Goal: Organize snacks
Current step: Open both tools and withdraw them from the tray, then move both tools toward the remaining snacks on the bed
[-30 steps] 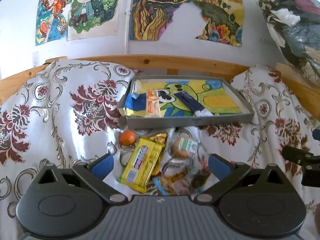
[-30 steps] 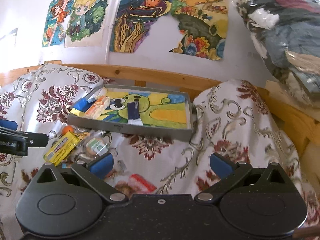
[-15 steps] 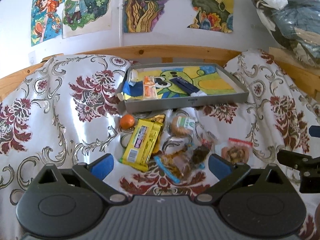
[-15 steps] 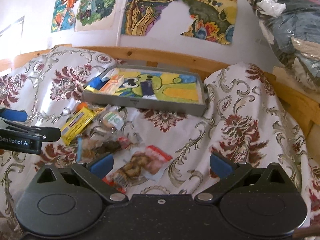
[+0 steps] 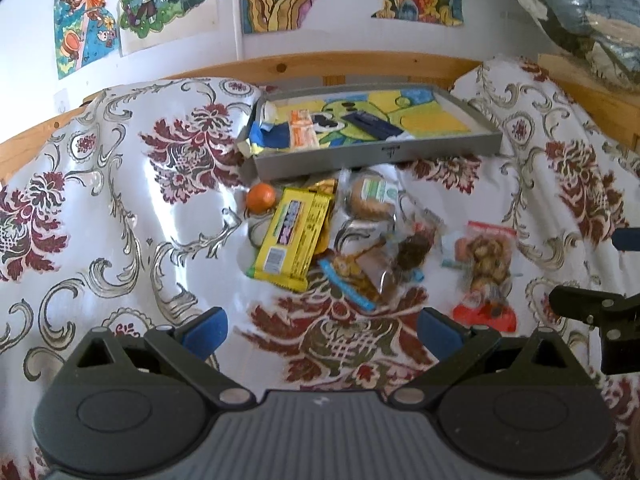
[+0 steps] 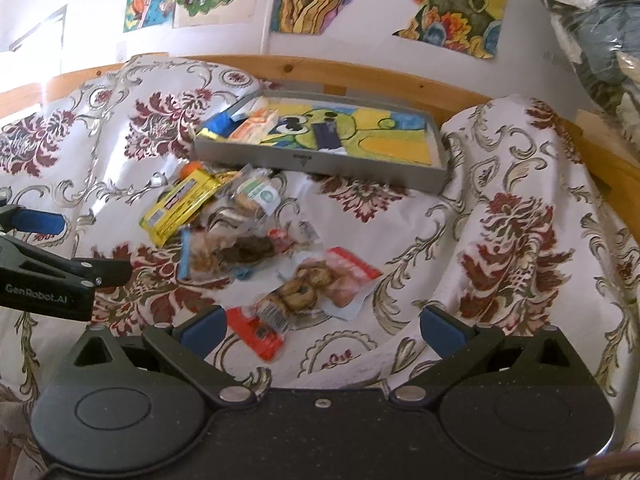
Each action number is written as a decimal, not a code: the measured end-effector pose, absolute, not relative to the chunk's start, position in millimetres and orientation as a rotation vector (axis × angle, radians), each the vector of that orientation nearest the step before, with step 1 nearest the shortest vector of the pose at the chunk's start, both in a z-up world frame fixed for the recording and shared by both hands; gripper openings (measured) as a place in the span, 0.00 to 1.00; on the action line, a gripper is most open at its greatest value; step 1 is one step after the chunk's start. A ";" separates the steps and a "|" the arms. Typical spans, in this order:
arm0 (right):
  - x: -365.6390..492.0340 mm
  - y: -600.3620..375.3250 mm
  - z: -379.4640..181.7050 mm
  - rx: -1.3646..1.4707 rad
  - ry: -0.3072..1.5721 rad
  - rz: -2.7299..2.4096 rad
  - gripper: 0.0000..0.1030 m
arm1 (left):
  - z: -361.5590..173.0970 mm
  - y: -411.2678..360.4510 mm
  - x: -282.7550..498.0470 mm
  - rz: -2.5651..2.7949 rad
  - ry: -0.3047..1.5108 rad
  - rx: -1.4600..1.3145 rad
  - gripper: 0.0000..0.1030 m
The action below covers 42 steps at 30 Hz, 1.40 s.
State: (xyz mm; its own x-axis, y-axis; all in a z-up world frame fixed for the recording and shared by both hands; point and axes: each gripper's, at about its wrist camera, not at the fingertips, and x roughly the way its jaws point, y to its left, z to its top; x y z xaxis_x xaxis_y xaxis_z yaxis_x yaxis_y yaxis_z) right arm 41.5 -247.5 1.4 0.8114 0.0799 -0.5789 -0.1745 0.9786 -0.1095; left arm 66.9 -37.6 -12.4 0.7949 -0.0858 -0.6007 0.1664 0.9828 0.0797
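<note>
Left wrist: fingers (image 5: 208,326) wide, empty.

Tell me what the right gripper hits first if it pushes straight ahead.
Probably the clear cookie packet with the red end, lying on the floral cloth just ahead of the open right gripper; depth is uncertain.

The right gripper (image 6: 322,326) hung wide open above a red-edged clear cookie packet (image 6: 304,292) on the floral silky cloth (image 6: 512,240). Beyond lay a yellow wrapped bar (image 6: 182,206) and a grey shallow tray (image 6: 320,162).
</note>
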 end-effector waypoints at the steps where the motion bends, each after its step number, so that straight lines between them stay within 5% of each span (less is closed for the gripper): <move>1: 42.0 -246.8 0.3 -0.160 0.614 0.140 0.99 | -13.5 -37.3 67.3 -0.132 0.643 0.135 1.00; 42: 123.8 -217.5 -56.9 -0.059 0.649 0.063 0.99 | 0.7 -39.4 171.4 -0.324 0.721 0.274 1.00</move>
State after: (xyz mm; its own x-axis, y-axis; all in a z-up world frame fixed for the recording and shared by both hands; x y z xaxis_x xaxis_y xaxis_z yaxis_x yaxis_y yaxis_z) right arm 123.8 -217.5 -56.9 0.7950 0.0400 -0.6053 -0.0772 0.9964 -0.0356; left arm 171.4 -39.4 0.7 0.7055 -0.1940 -0.6816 0.3803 0.9152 0.1332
